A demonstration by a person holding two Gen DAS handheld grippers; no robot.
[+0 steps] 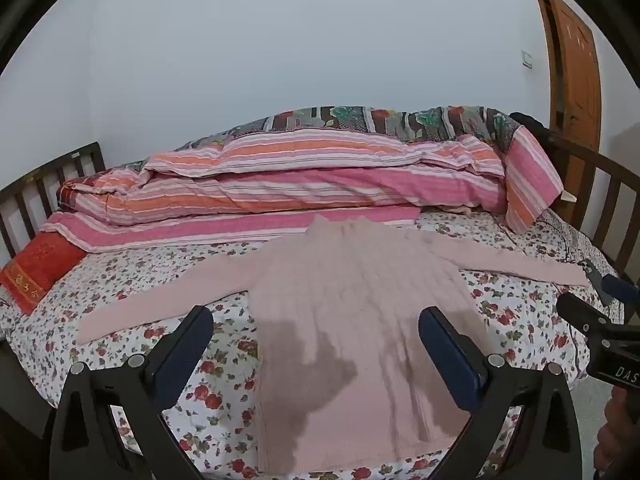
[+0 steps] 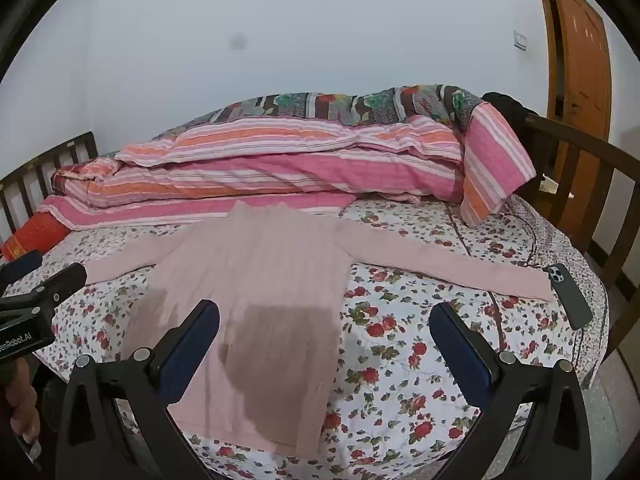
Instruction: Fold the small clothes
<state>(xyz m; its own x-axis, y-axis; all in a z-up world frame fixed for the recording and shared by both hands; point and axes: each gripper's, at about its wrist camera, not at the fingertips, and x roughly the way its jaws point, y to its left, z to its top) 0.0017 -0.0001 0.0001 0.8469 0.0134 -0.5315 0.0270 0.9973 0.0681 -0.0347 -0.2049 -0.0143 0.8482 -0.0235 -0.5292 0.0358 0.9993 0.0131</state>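
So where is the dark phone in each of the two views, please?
Left wrist view: the phone is at the far right edge, partly hidden, by the cuff of the pink sweater.
Right wrist view: the phone lies plainly at the right, on the floral sheet.
Shared landmark: the sweater's right-side sleeve cuff.

walls: plain white wall [image 1: 280,40]
door: brown wooden door [image 2: 580,60], far right
furniture: dark slatted bed frame [image 2: 580,160]
bedding: floral sheet [image 2: 420,340], striped quilt [image 1: 300,176]
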